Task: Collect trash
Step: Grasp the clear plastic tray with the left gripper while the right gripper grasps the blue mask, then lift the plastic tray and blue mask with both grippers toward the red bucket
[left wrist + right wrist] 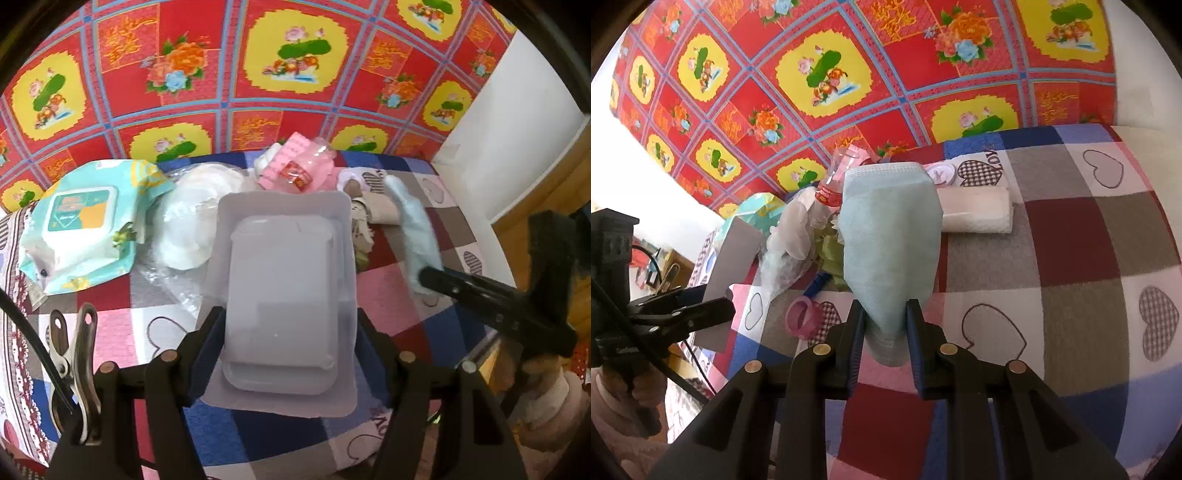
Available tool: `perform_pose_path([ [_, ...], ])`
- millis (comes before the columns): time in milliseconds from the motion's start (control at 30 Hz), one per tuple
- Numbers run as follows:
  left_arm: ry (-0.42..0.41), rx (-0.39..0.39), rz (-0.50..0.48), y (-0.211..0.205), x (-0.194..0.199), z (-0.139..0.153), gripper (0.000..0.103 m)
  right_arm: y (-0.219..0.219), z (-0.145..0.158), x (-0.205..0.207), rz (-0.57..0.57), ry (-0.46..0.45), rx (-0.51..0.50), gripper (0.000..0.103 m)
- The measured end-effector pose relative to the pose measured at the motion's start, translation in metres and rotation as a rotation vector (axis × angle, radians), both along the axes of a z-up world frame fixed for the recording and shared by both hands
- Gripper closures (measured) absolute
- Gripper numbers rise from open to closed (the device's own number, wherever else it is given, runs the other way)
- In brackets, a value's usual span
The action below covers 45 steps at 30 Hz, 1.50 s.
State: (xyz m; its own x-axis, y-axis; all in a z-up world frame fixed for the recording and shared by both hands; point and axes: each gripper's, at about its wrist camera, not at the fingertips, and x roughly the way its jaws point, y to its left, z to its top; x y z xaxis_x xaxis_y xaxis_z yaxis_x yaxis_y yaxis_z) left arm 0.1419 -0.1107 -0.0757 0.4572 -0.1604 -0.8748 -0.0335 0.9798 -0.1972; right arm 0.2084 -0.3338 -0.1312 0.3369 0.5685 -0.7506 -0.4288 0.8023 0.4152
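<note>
My left gripper (288,325) is shut on a clear plastic blister tray (284,280), held above the checked cloth. My right gripper (885,317) is shut on a pale blue face mask (890,236) that stands up between its fingers. That mask (417,229) and the right gripper's finger (480,295) show at the right of the left wrist view. The left gripper and its tray (727,258) appear at the left of the right wrist view. A crushed plastic bottle (834,184) with a red label lies behind the mask, beside a clear bag (790,236).
A wet-wipes pack (81,225), white cotton pads (192,221), pink wrappers (299,166) and folded tissue (975,210) lie on the checked cloth (1071,258). A pink ring (803,317) and a metal clip (74,354) are near. A red patterned wall (221,55) stands behind.
</note>
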Motion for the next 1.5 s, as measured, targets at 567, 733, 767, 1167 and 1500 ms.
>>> perform_pose_path([
  [567, -0.022, 0.018, -0.052, 0.007, -0.017, 0.004, 0.032, 0.0, 0.034, -0.062, -0.114, -0.073, -0.049, 0.08],
  [733, -0.025, 0.021, -0.059, 0.006, -0.021, 0.005, 0.032, 0.001, 0.04, -0.073, -0.141, -0.089, -0.069, 0.08],
  [767, -0.026, 0.017, -0.057, 0.006, -0.021, 0.005, 0.032, 0.001, 0.041, -0.075, -0.144, -0.09, -0.073, 0.08],
  [1167, -0.035, -0.025, -0.085, 0.009, -0.04, 0.005, 0.032, 0.011, 0.047, -0.098, -0.189, -0.102, -0.117, 0.08],
  [1500, -0.056, -0.03, -0.149, 0.011, -0.052, 0.012, 0.032, 0.019, 0.052, -0.124, -0.221, -0.124, -0.104, 0.08],
])
